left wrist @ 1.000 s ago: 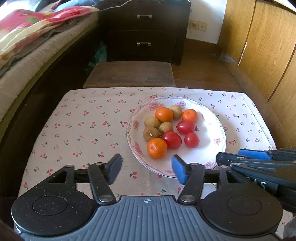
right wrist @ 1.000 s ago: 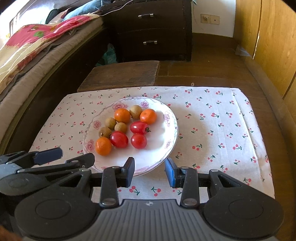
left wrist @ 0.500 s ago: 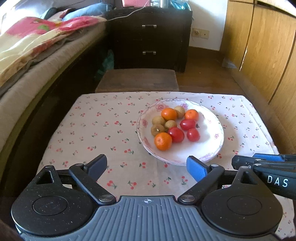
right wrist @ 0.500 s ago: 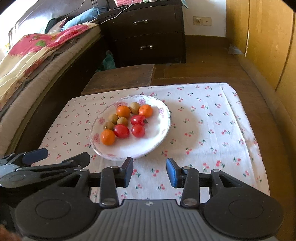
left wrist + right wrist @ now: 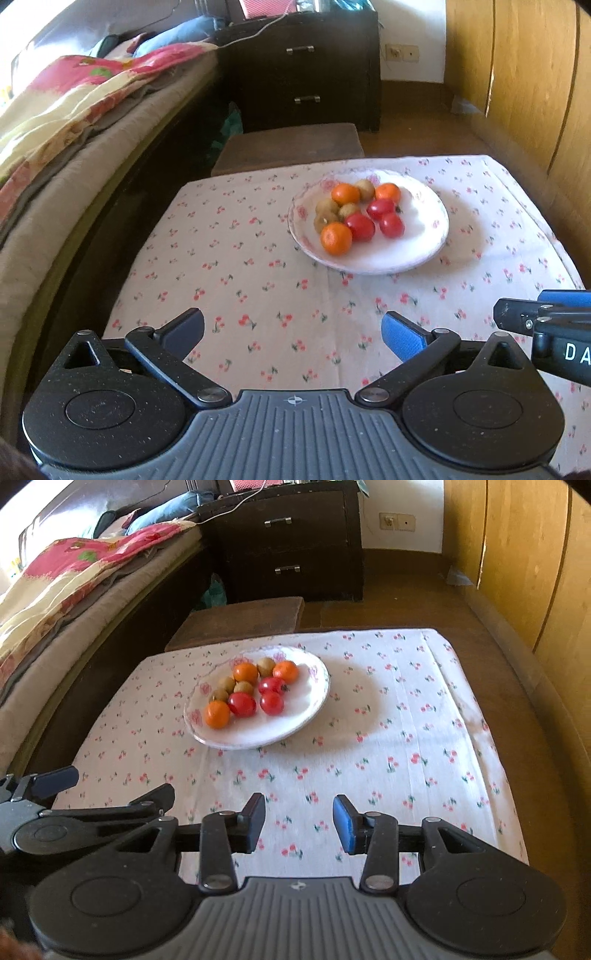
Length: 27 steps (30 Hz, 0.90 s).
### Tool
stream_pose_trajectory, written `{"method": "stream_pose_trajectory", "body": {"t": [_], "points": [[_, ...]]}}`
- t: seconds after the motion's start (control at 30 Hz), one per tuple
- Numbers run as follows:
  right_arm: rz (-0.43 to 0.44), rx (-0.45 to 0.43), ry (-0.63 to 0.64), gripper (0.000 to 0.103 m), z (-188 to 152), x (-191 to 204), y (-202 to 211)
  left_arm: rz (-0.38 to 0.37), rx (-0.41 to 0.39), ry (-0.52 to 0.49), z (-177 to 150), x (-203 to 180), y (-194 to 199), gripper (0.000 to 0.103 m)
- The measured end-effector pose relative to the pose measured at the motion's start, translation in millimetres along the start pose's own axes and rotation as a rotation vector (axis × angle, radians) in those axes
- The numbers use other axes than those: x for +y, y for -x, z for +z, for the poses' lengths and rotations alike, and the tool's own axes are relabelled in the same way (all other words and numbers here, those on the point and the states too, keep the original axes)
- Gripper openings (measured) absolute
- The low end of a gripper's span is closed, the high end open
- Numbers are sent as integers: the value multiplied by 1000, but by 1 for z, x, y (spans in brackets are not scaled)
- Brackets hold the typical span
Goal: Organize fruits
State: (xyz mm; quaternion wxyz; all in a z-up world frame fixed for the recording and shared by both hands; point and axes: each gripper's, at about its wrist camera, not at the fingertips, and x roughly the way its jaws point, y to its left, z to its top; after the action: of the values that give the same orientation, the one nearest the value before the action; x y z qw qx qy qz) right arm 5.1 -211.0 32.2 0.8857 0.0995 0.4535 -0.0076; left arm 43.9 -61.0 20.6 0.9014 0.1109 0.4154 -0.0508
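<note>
Fruits point(image 5: 356, 214) sit grouped on the plate point(image 5: 424, 254) mid-cloth, your left gripper point(image 5: 291, 328) is opening with nothing between its jaws, right gripper point(image 5: 299, 823) parted, empty; sorting looks done, next just clear away.

The black left gripper with blue pads point(image 5: 291, 332) is seen angled downward, its jaws opening wide with nothing between them; the matching black right gripper point(image 5: 299, 821) is apparently held part-open, likewise empty
</note>
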Motion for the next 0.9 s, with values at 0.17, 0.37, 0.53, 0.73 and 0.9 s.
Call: {"method": "stream_pose_trajectory", "body": {"t": [0.17, 0.37, 0.53, 0.73, 0.9], "points": [[-3, 8, -8, 42, -14, -3, 8, -63, 20, 42, -14, 3, 8, 103], [-9, 20, -7, 42, -28, -2, 14, -71, 13, 40, -24, 2, 18, 103], [-6, 25, -7, 42, -37, 0, 19, -75, 9, 42, -30, 3, 24, 103], [-8, 22, -15, 42, -43, -1, 23, -79, 15, 42, -37, 1, 28, 103], [-5, 15, -17, 42, -46, -1, 27, -96, 25, 57, -40, 3, 30, 103]]}}
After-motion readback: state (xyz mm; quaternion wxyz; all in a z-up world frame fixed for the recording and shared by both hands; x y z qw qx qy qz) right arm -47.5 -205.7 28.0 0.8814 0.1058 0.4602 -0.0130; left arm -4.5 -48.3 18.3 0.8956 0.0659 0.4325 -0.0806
